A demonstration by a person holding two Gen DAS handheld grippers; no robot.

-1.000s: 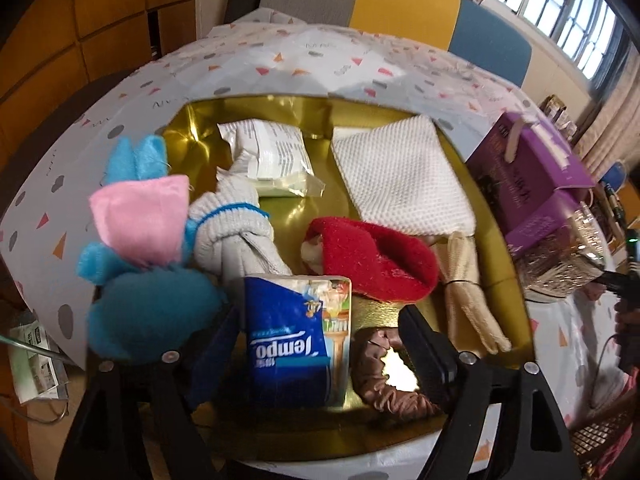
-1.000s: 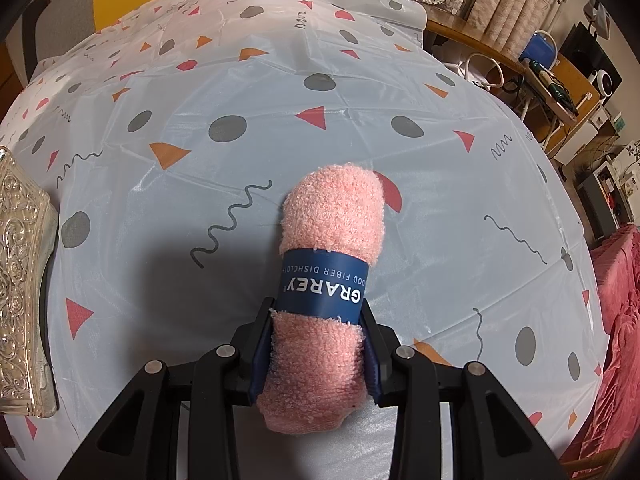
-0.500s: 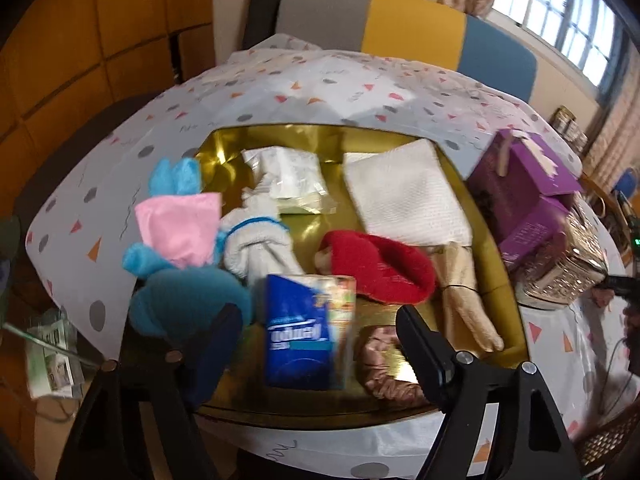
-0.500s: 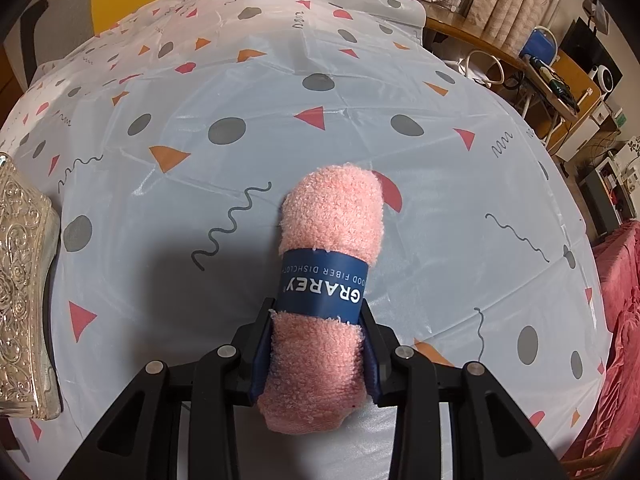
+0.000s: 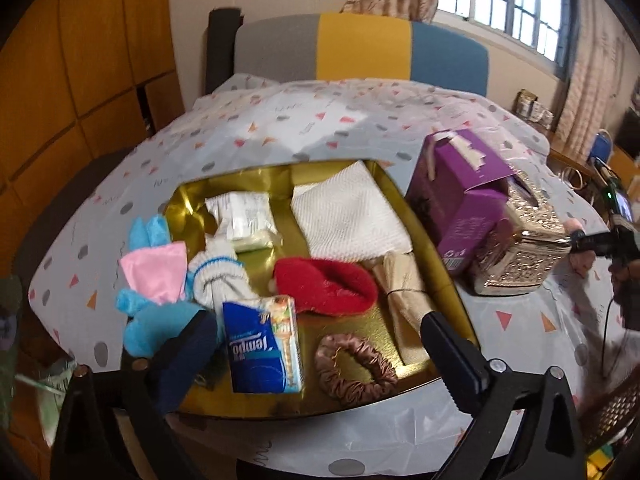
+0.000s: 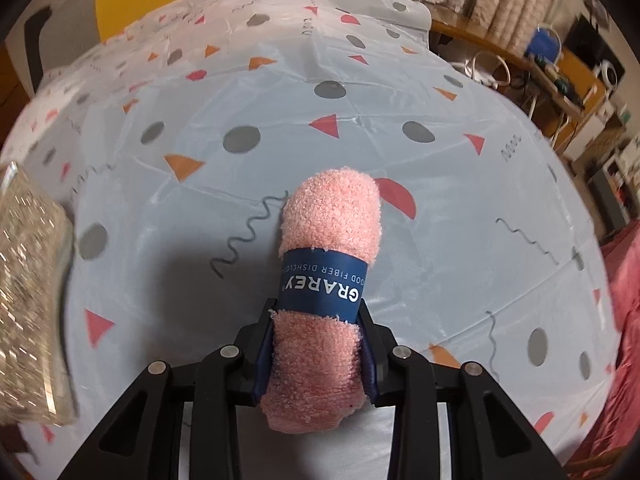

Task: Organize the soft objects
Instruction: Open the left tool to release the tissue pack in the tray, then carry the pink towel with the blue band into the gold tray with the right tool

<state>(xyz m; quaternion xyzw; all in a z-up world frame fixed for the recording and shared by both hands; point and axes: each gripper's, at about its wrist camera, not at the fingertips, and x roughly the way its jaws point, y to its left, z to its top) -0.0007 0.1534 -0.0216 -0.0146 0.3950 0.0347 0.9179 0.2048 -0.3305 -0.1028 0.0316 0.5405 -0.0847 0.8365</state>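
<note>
My right gripper (image 6: 318, 320) is shut on a rolled pink dishcloth (image 6: 328, 240) with a blue paper band, held over the patterned tablecloth. My left gripper (image 5: 316, 340) is open and empty, back from the near edge of a gold tray (image 5: 436, 264). The tray holds a blue Tempo tissue pack (image 5: 262, 348), a brown scrunchie (image 5: 356, 364), a red plush piece (image 5: 328, 284), a white cloth (image 5: 348, 216), a rolled white sock (image 5: 218, 276), a beige bundle (image 5: 404, 284) and a white packet (image 5: 244, 220). A blue and pink plush toy (image 5: 154, 280) lies at the tray's left edge.
A purple box (image 5: 460, 196) and a shiny silver tissue box (image 5: 520, 256) stand right of the tray; the silver box also shows at the left of the right wrist view (image 6: 28, 300). A striped chair (image 5: 360, 48) stands behind the table. Shelves and clutter lie right of the table (image 6: 560, 68).
My left gripper has pulled back and up from the tray, so more of the table and room shows. My right gripper has lifted and shifted slightly with the pink dishcloth still in it.
</note>
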